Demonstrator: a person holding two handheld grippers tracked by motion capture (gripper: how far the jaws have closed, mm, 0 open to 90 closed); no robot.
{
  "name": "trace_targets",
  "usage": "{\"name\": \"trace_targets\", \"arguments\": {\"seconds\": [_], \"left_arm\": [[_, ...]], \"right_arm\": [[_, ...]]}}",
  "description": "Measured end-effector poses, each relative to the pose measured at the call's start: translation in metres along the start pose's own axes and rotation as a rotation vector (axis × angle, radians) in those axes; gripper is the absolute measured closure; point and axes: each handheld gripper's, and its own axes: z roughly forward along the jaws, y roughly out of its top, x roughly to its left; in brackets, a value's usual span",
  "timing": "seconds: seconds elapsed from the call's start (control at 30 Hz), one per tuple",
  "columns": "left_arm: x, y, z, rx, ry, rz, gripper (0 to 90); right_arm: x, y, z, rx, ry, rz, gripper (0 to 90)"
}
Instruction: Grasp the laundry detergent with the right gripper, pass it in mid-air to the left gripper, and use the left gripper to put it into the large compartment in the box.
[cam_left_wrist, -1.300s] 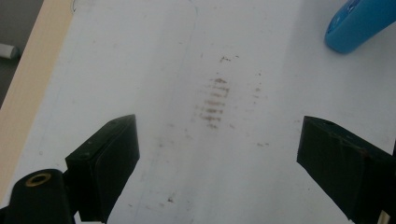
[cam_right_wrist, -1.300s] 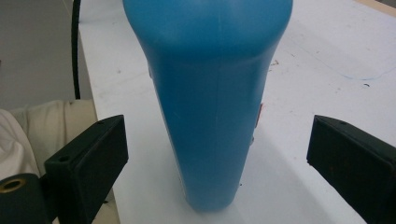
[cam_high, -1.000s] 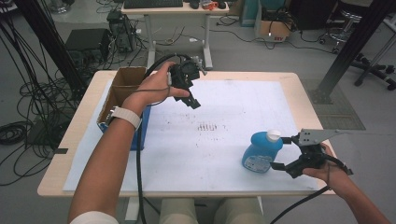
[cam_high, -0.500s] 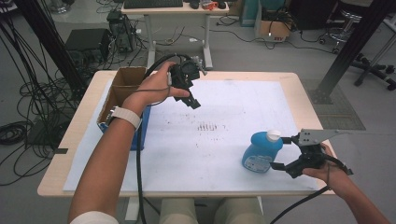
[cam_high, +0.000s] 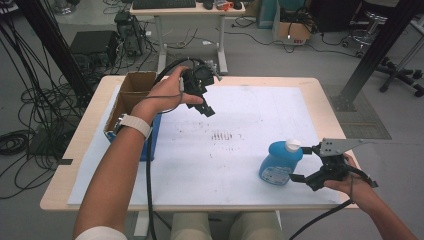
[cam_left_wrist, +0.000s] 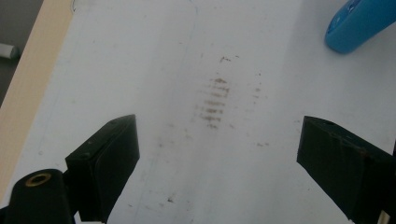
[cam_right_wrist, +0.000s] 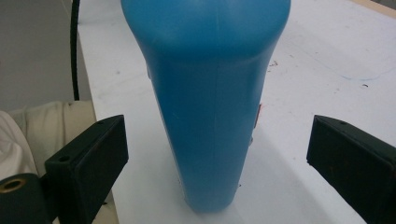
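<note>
**Blue bottle stands between the right tool's spread jaws; left tool held aloft and empty**

From the high view, the blue bottle (cam_high: 280, 163) with its white cap stands upright in the lower right of the frame, on the white sheet (cam_high: 240, 120) that covers the surface (cam_high: 320, 85). The right tool (cam_high: 303, 164) sits just to the right of it, held low in the person's right hand (cam_high: 345, 182), its grey three-cornered plate above. In the right gripper view the bottle (cam_right_wrist: 210, 93) rises up the centre of the frame with the two black jaws wide apart on either side; clear gaps show between each jaw and the bottle's sides, so nothing is gripped.

The left tool (cam_high: 204, 106) is up in the upper middle of the high view, lifted off the surface in the person's left hand (cam_high: 167, 95), pointing down and to the right. In the left gripper view its jaws stand wide open with nothing between them, over a patch of dark smudges (cam_left_wrist: 215, 100) on the sheet; a blue edge of the bottle (cam_left_wrist: 357, 23) shows in the upper right corner there.

A cardboard box (cam_high: 131, 92) sits open at the left edge of the surface, beside the left forearm, with a blue item (cam_high: 151, 142) against its near side.
</note>
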Motion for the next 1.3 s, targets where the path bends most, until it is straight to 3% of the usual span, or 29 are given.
{"name": "trace_targets", "arguments": {"seconds": [0.8,0.83,1.3], "left_arm": [[0.0,0.001,0.001,0.001,0.002,0.008,13.2],[0.0,0.001,0.001,0.002,0.001,0.006,13.2],[0.0,-0.001,0.001,-0.002,0.002,0.004,13.5]], "right_arm": [[0.0,-0.001,0.003,-0.01,-0.005,0.023,5.4],[-0.001,-0.002,0.005,-0.02,-0.003,0.009,5.4],[0.0,-0.006,0.017,-0.04,0.001,0.045,5.9]]}}
